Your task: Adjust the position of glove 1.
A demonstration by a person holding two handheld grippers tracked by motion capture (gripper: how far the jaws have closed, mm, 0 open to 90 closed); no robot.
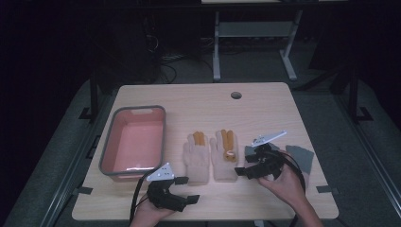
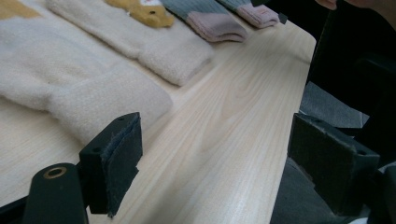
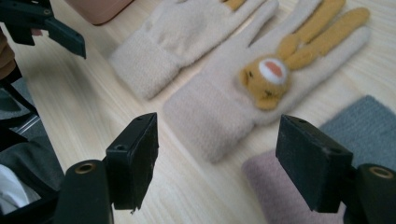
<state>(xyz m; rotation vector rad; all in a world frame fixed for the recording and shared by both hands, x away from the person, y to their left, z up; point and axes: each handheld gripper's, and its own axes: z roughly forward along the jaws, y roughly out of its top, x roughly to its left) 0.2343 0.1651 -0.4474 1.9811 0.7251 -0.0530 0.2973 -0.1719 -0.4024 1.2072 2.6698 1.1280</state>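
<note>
Two cream gloves lie flat side by side at the middle of the worktop (image 1: pixel 265 101), fingers pointing far, cuffs near. The left glove (image 1: pixel 196 158) sits just right of a pink bin (image 1: pixel 106 156); the right glove (image 1: pixel 226 156), with an orange animal face on its back, lies close beside it. Grey socks (image 1: pixel 302 158) with pink cuffs rest at the right, partly under the right hand-held gripper (image 1: pixel 246 163).

Both tools have their jaws spread wide and hold nothing. The left hand-held gripper (image 1: pixel 187 189) hovers near the front edge, just short of the left glove's cuff; the right one hangs over the right glove's cuff, between glove and socks.

The step in hand looks like the approach before a grasp — most likely each tool taking a glove cuff. The next move calls for lowering one jaw to the wood beside the cuff and closing on the knit without catching the neighbouring glove or the sock.

Room is fair: bare wood runs along the near edge and the far half — the tight spots are the narrow gap between the gloves and the socks close to the right glove.
</note>
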